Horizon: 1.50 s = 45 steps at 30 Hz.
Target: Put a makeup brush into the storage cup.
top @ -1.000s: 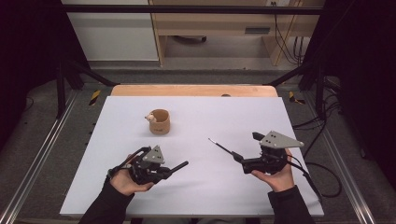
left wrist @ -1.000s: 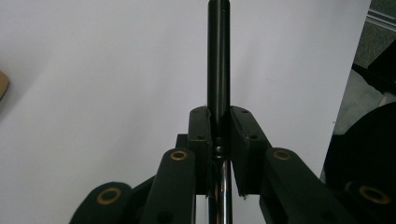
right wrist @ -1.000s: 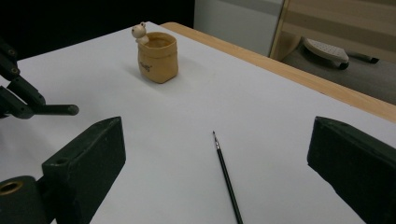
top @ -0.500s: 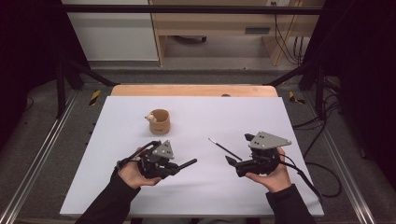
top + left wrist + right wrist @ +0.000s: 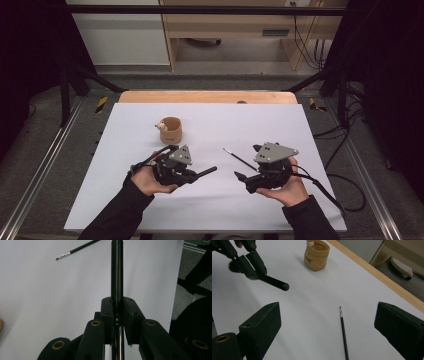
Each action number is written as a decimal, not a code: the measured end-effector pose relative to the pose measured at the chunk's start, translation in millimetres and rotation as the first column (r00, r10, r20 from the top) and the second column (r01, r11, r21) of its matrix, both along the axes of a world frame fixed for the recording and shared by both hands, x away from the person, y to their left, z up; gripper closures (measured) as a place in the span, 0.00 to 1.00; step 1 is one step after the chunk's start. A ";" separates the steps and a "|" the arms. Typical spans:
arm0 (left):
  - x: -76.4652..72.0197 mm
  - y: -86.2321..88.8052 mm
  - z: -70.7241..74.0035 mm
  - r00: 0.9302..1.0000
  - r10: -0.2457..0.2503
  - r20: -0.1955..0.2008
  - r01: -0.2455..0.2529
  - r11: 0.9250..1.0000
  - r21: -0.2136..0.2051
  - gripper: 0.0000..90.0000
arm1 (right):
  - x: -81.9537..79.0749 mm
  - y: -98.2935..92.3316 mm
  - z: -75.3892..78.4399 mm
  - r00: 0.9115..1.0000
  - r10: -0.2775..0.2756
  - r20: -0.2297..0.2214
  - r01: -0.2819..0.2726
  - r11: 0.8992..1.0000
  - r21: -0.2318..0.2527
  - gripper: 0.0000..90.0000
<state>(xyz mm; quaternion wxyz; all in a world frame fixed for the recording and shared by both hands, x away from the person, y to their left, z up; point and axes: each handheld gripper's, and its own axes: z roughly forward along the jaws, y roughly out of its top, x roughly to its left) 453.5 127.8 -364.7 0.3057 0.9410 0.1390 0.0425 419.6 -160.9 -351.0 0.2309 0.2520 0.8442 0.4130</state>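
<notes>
Brush handle (image 5: 117, 270), thick and black, sits pinched between the pads of the left gripper (image 5: 192, 174), its round end pointing toward the right gripper (image 5: 246, 181); its bristle end, a dark tuft in the right gripper view, sits behind the jaws by the hand, which probably keeps the bristles off the white table (image 5: 300, 135). A thin paintbrush (image 5: 344, 333) lies flat on the sheet just ahead of the right gripper, whose jaws are spread wide on either side of it, seemingly lined up to pick it up. Farther back stands a small tan cup (image 5: 170, 129), likely where the brushes belong.
</notes>
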 end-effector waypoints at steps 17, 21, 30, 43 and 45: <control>0.0 -18.3 -4.0 0.998 -0.065 -0.022 0.066 0.996 0.054 0.88 | -7.0 21.0 -2.3 0.996 0.082 -0.018 -0.084 0.983 -0.164 0.11; 0.2 -21.2 -3.3 0.997 -0.072 -0.024 0.073 0.995 0.061 0.88 | -9.6 27.3 -4.0 0.993 0.112 -0.032 -0.116 0.972 -0.204 0.13; 0.1 -30.6 -3.3 0.996 -0.089 -0.028 0.091 0.994 0.063 0.88 | -12.6 35.0 -6.4 0.990 0.138 -0.039 -0.143 0.960 -0.242 0.16; -0.4 -41.3 -3.0 0.994 -0.108 -0.033 0.110 0.992 0.066 0.88 | -15.2 42.4 -8.6 0.980 0.191 -0.062 -0.201 0.928 -0.314 0.26; -0.5 -42.5 -3.2 0.993 -0.111 -0.036 0.113 0.991 0.071 0.88 | -15.3 42.9 -9.3 0.979 0.197 -0.056 -0.205 0.923 -0.326 0.27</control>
